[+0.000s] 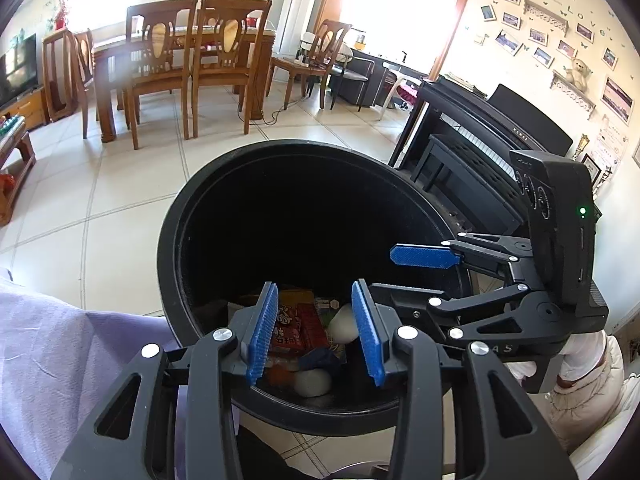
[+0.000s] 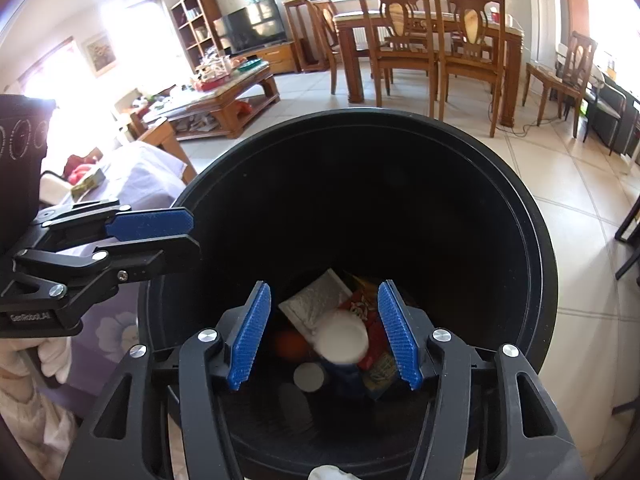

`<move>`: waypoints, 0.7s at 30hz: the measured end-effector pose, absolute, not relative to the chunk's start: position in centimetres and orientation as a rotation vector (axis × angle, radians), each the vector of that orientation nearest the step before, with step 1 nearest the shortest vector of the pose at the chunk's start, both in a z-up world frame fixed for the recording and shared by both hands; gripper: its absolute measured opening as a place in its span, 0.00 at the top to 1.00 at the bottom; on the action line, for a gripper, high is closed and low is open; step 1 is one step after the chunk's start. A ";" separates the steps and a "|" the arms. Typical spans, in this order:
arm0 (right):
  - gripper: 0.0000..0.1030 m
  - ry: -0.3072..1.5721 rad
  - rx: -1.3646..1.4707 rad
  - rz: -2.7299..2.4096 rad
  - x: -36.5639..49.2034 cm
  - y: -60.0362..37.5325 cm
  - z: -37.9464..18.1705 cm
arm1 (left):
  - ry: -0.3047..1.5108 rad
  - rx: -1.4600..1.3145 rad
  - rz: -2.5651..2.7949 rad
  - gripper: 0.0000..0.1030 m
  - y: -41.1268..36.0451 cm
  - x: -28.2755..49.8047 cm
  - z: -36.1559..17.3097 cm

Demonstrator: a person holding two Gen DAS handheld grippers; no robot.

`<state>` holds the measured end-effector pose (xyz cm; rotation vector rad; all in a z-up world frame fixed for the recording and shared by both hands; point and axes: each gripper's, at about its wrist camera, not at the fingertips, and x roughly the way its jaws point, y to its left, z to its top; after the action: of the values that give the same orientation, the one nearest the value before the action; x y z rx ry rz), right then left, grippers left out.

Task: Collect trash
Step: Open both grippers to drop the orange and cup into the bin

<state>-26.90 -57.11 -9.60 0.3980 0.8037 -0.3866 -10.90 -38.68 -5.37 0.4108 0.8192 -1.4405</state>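
Note:
A round black trash bin [image 1: 188, 216] stands on the tiled floor, seen from above in both views; its rim also shows in the right wrist view [image 2: 536, 224]. At its bottom lie red snack wrappers [image 1: 298, 326], white crumpled balls [image 1: 344, 322], a white packet [image 2: 316, 300] and a blurred white ball [image 2: 342, 340]. My left gripper [image 1: 318, 334] is open and empty over the bin's near rim. My right gripper [image 2: 324, 334] is open and empty over the bin mouth. Each gripper shows in the other's view, the right [image 1: 426, 258] and the left [image 2: 150, 226].
A purple cloth [image 1: 48, 344] covers a surface to the bin's left. A black piano [image 1: 500, 148] stands to the right. A wooden dining table with chairs [image 1: 180, 60] is farther back, and a cluttered coffee table [image 2: 216, 92] and TV [image 2: 256, 26] beyond.

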 end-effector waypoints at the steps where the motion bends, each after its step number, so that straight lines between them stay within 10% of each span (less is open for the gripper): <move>1: 0.45 0.804 0.395 -0.388 -26.8 -57.0 -9.5 | 0.818 0.408 -1.440 0.55 -38.6 -10.9 -5.3; 9: 0.43 0.806 0.372 -0.380 -25.9 -55.8 -8.8 | 0.771 0.363 -1.407 0.34 -36.1 -10.0 -3.9; 21: 0.05 0.765 0.302 -0.294 -20.6 -51.0 -5.5 | 0.735 0.251 -1.263 0.20 -28.8 -5.0 -2.2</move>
<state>-20.61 -50.97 -5.47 0.3021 0.7652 -0.2944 -4.96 -28.77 -2.20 0.2512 0.7353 -1.2634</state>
